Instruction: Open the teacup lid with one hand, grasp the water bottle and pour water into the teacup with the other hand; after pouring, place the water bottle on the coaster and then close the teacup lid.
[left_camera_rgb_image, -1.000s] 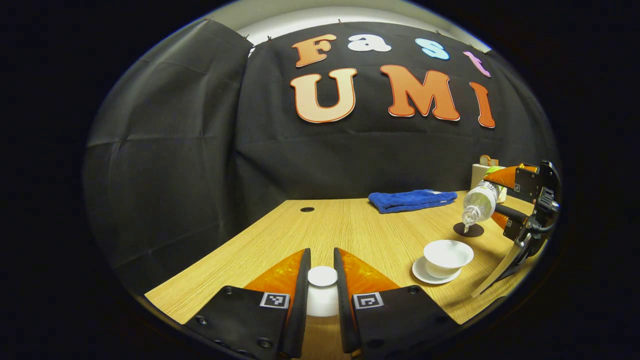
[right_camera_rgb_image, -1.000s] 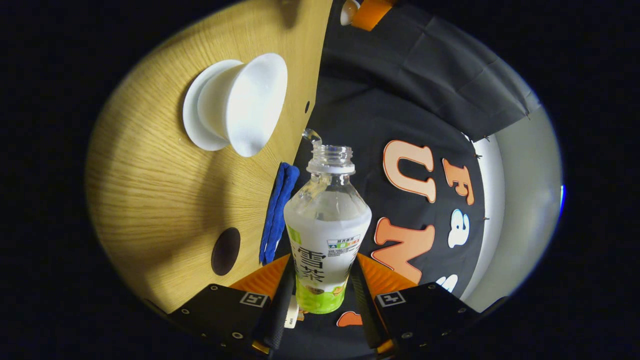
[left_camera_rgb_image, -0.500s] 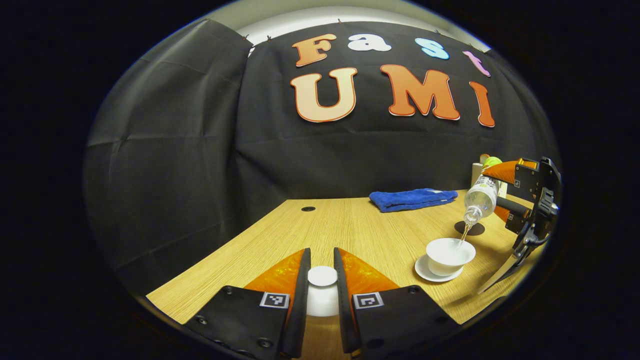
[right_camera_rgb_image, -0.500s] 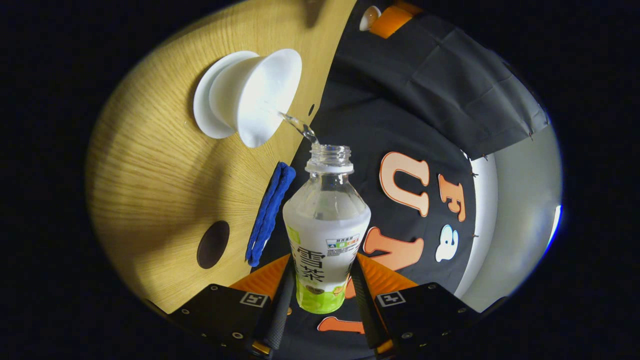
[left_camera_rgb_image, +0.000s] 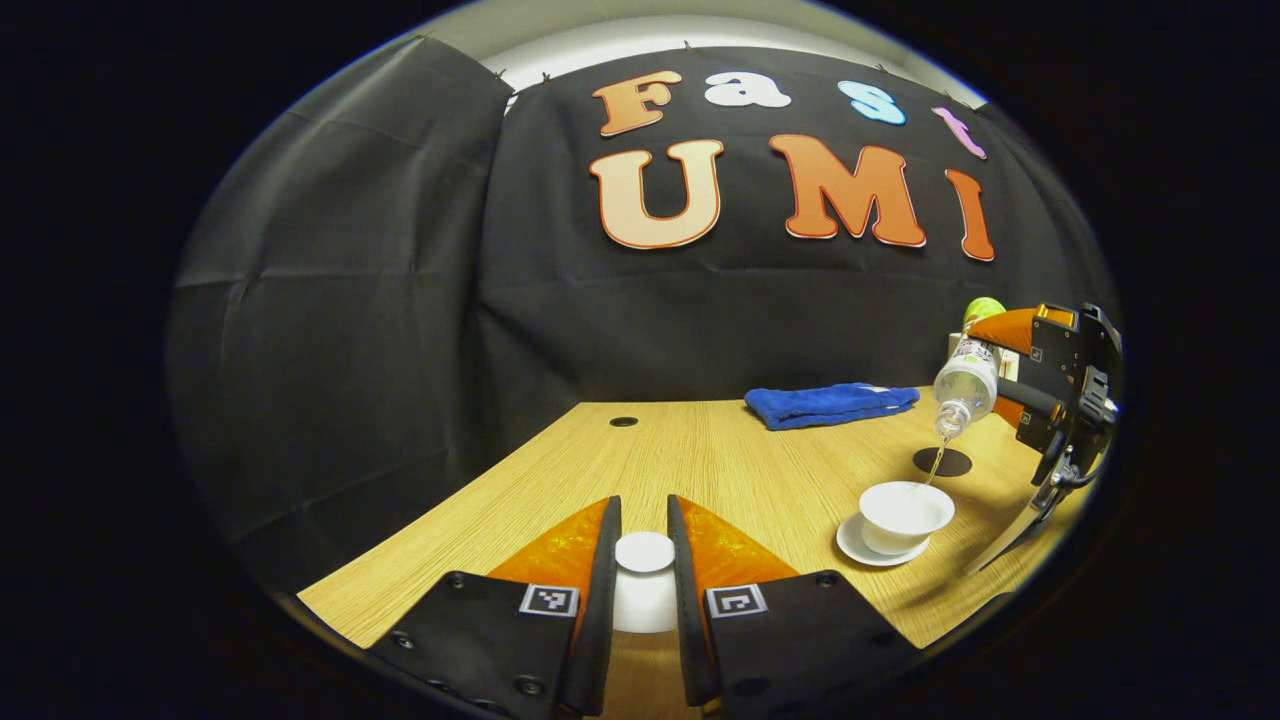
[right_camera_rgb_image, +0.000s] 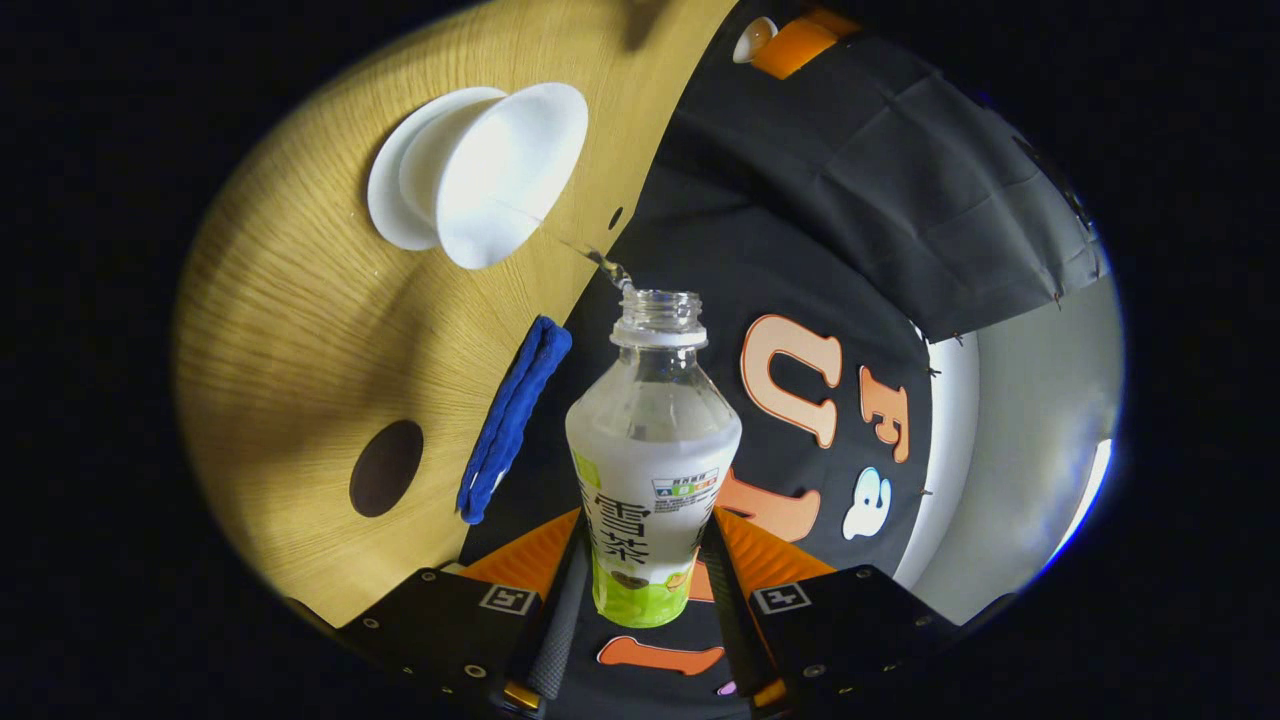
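Left gripper (left_camera_rgb_image: 644, 570) low over the desk (left_camera_rgb_image: 720, 460), clamped on the teacup lid (left_camera_rgb_image: 644, 552). Further off, right gripper (right_camera_rgb_image: 640, 590) closed round the water bottle (right_camera_rgb_image: 652, 470), tilted, thin stream falling into the teacup (left_camera_rgb_image: 905, 512) on its saucer (left_camera_rgb_image: 850, 545). Risk: more tilt could overshoot the rim and wet the desk. Coaster (left_camera_rgb_image: 942, 461) just beyond the cup.

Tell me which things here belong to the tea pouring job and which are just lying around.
Part of the job: water bottle, teacup on its saucer, teacup lid, dark round coaster, both tongs.
Just lying about: folded blue towel, pale box behind the bottle.
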